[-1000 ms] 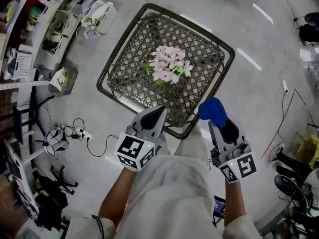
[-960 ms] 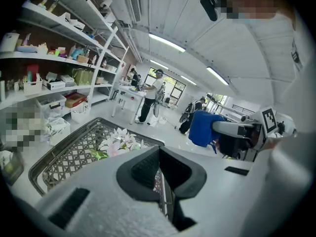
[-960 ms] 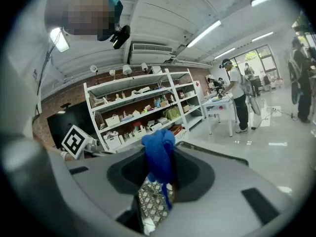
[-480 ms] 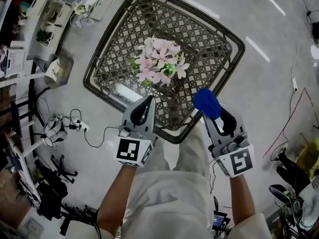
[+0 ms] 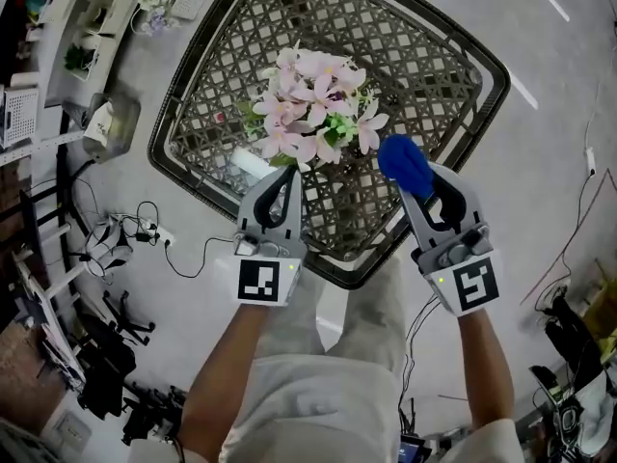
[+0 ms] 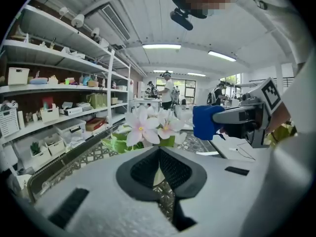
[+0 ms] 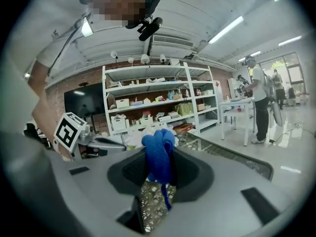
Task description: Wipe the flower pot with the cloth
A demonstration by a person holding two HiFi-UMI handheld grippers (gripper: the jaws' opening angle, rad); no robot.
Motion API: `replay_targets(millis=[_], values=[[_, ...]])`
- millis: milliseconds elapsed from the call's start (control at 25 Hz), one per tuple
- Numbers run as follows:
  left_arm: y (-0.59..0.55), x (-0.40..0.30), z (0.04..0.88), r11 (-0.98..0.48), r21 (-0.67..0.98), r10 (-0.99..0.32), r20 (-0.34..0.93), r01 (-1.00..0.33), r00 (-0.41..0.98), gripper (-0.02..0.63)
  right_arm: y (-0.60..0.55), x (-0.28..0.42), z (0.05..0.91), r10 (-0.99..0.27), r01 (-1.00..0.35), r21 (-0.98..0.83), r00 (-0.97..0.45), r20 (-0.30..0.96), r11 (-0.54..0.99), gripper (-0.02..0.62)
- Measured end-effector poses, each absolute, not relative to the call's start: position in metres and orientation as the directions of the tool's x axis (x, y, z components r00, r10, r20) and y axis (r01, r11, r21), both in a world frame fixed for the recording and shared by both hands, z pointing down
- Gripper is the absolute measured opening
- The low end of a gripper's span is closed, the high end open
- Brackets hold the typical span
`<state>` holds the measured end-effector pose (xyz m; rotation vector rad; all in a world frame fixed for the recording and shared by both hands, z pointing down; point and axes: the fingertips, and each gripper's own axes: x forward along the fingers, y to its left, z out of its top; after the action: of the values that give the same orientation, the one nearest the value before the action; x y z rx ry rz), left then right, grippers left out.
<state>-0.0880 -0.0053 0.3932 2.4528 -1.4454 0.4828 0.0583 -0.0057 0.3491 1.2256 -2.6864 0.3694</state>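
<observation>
From overhead, the dark woven wicker table (image 5: 424, 66) fills the upper half of the frame, with the pink artificial flowers (image 5: 313, 99) at its middle. A pale white cylinder (image 5: 253, 165) shows at their lower left; I take it for the flower pot's side, as the blooms hide most of it. In the last second both grippers have come in over the table. The left gripper (image 5: 286, 174) now sits just below the blooms, and the right gripper (image 5: 416, 193) carries the blue cloth (image 5: 403, 165) just beside their right edge, not yet touching. The left gripper view shows its tips (image 6: 159, 149) closed together with nothing between them, the flowers (image 6: 148, 127) directly ahead. The right gripper view shows its jaws (image 7: 160, 164) clamped on the bunched cloth (image 7: 158, 152). I judge this an approach; wiping has not begun.
</observation>
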Motion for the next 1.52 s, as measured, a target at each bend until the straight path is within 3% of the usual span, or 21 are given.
replay_targets(millis=[280, 480, 920, 1520], values=[[-0.025, -0.09, 0.413, -0.439, 0.091, -0.81, 0.391, -0.894, 0.437, 0.026, -0.009, 0.044, 0.405, -0.696, -0.748, -0.144, -0.658, 0.288, 0.648, 0.124], [-0.038, -0.092, 0.418, -0.437, 0.048, -0.821, 0.387, -0.898, 0.42, 0.081, -0.017, 0.048, 0.436, -0.674, -0.746, -0.123, -0.649, 0.354, 0.654, 0.124], [-0.044, -0.105, 0.451, -0.388, 0.052, -0.824, 0.428, -0.92, 0.372, 0.048, -0.051, 0.03, 0.458, -0.627, -0.694, -0.127, -0.702, 0.338, 0.708, 0.121], [-0.054, -0.1, 0.451, -0.478, 0.028, -0.786, 0.433, -0.878, 0.441, 0.044, -0.105, -0.004, 0.47, -0.565, -0.631, -0.11, -0.748, 0.348, 0.768, 0.121]])
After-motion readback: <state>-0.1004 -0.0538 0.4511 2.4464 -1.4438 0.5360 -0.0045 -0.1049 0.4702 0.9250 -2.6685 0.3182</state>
